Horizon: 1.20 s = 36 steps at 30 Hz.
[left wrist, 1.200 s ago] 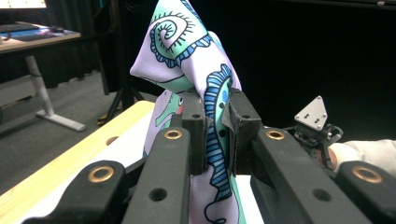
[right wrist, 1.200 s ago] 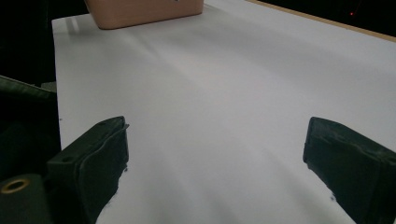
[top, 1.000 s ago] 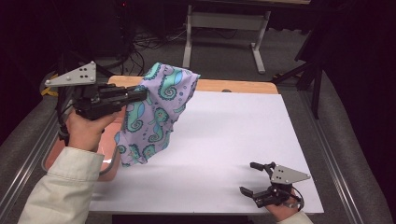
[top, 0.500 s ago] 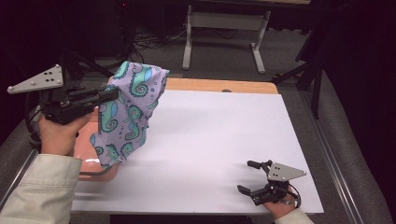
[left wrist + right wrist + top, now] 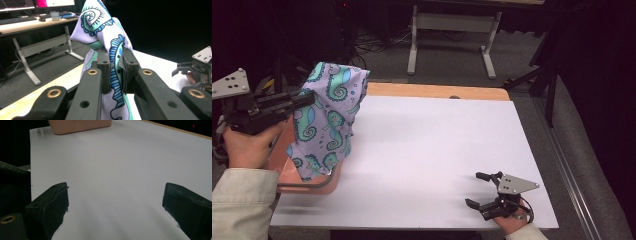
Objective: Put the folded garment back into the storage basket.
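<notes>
High view: left gripper (image 5: 304,100) clamped on a seahorse-print cloth (image 5: 328,120), held up over the pink basin (image 5: 314,182) at the left edge of the white tabletop (image 5: 422,150), likely so the fabric hangs free. Basin's contents hidden behind the cloth. Right gripper (image 5: 475,190) far right of the basin, jaws spread, empty.

Left gripper view: cloth (image 5: 115,67) pinched between closed jaws.

Right gripper view: jaws wide apart; basin (image 5: 80,126) ahead, interior unseen.

The high view looks forward and down on the white-topped counter (image 5: 432,150). Each tool's camera sits close behind its black jaws, and both share that counter (image 5: 120,170) surface.
</notes>
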{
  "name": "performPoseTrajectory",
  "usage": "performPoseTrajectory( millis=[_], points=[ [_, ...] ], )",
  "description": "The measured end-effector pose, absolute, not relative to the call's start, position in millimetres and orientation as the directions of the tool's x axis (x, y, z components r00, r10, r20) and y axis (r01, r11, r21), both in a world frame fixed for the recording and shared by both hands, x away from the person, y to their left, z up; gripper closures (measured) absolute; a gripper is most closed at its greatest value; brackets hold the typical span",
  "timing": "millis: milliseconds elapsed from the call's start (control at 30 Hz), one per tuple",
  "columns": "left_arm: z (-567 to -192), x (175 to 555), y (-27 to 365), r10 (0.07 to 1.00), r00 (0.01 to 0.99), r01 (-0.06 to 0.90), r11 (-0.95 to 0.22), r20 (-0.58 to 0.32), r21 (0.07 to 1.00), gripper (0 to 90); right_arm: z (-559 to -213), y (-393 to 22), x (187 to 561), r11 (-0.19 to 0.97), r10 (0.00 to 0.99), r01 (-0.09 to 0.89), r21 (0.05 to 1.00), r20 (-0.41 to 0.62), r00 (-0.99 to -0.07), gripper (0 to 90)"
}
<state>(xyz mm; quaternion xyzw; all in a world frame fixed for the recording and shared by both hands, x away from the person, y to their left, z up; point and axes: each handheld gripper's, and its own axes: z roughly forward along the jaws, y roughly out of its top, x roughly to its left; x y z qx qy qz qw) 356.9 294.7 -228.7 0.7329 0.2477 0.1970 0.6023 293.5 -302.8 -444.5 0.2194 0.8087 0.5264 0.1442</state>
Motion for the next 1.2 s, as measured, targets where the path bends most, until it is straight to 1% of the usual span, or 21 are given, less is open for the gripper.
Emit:
performPoseTrajectory(
  millis=[500,767,1000,1200],
  points=[
    [-224.4,345.5,328.3,0.656,0.755,0.124,-0.145,0.002,0.982,80.8,-445.1,-301.8,291.6,0.358,0.505,0.204,0.911,-0.006,-0.863,7.1],
    [-226.1,346.5,341.0,0.680,0.733,0.144,-0.159,0.003,0.977,80.8,-445.5,-301.3,291.0,0.366,0.503,0.205,0.908,-0.007,-0.864,7.1],
    [-232.1,348.5,344.8,0.675,0.738,0.160,-0.166,-0.006,0.973,80.8,-445.6,-301.3,290.8,0.367,0.503,0.205,0.907,-0.008,-0.864,7.1],
    [-241.3,350.0,344.3,0.639,0.768,0.174,-0.174,-0.023,0.969,80.8,-445.8,-301.1,291.1,0.369,0.501,0.206,0.906,-0.007,-0.865,7.1]
  ],
)
